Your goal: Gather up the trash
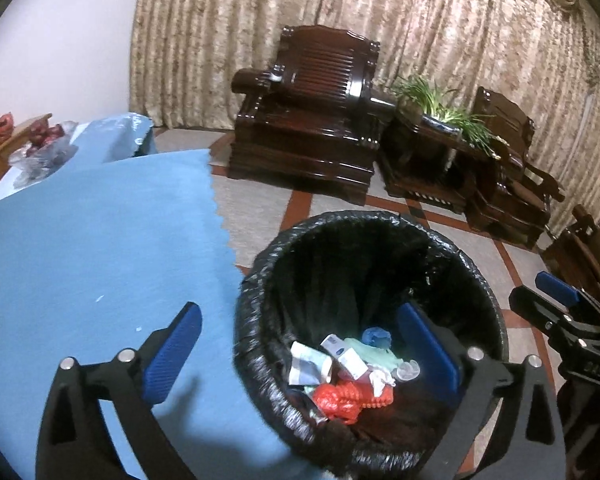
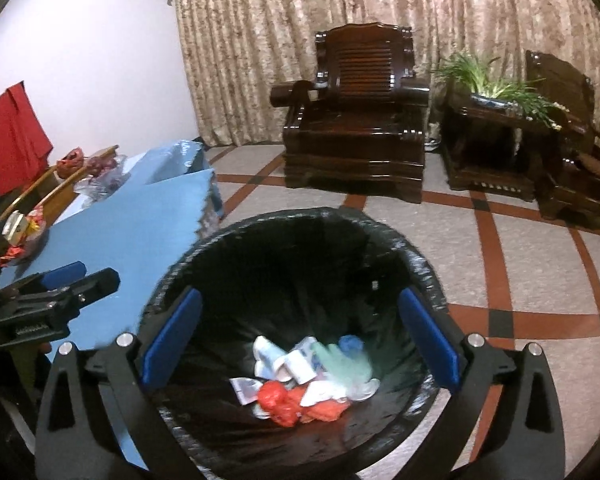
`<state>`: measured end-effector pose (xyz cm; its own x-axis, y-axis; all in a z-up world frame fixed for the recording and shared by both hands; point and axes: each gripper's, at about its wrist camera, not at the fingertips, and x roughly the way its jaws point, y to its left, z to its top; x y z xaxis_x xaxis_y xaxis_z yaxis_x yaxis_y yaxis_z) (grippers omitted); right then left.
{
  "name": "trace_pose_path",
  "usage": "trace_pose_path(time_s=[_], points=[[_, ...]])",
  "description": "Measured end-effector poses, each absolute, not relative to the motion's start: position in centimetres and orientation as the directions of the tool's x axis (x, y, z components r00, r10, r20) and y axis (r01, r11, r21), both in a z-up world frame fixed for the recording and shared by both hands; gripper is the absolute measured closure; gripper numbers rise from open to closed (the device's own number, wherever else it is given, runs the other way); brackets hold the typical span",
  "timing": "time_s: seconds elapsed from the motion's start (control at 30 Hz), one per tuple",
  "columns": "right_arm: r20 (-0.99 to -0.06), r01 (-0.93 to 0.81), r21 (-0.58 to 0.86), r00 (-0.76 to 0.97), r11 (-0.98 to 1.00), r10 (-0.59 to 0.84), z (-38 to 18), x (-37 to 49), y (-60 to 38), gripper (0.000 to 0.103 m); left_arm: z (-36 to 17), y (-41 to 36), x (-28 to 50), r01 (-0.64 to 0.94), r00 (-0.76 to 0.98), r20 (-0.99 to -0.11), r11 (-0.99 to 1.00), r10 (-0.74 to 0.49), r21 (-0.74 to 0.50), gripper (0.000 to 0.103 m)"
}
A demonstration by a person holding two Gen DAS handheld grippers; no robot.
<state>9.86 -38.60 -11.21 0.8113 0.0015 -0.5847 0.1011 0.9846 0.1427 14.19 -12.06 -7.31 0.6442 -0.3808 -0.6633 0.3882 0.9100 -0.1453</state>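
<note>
A round bin with a black liner [image 1: 260,276] [image 2: 420,264] stands on the floor beside the blue-covered table [image 1: 100,240] [image 2: 140,220]. At its bottom lies a heap of trash [image 1: 348,368] [image 2: 304,376]: white cartons, a pale green piece, a blue crumple and red plastic. My left gripper [image 1: 304,344] hangs open over the bin's left rim, one finger above the table, nothing between its pads. My right gripper [image 2: 300,336] is open over the bin's mouth, also holding nothing. Each gripper shows at the edge of the other's view: the right one [image 1: 556,300] and the left one [image 2: 80,276].
Dark wooden armchairs [image 1: 308,120] [image 2: 356,120] and a side table with a green plant [image 1: 444,116] [image 2: 500,92] stand before a beige curtain. Bagged fruit and wrappers [image 1: 40,148] [image 2: 24,228] sit at the table's far end. Tiled floor [image 2: 520,280] spreads right of the bin.
</note>
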Motion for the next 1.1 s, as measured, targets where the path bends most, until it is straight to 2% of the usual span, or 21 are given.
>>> trace_pose_path(time_s=[0.37, 1.1], points=[[-0.573, 0.021, 0.144, 0.817, 0.989, 0.066, -7.4, 8.0, -34.6, 0.005, -3.9, -8.2, 9.7, 0.298, 0.712, -0.641, 0.95, -0.288, -0.095, 0.006], [-0.51, -0.063, 0.132, 0.852, 0.989, 0.122, -1.3, 4.3, -30.8, 0.005, 0.6, -6.0, 4.7, 0.259, 0.794, -0.562, 0.965, -0.232, -0.033, 0.006]])
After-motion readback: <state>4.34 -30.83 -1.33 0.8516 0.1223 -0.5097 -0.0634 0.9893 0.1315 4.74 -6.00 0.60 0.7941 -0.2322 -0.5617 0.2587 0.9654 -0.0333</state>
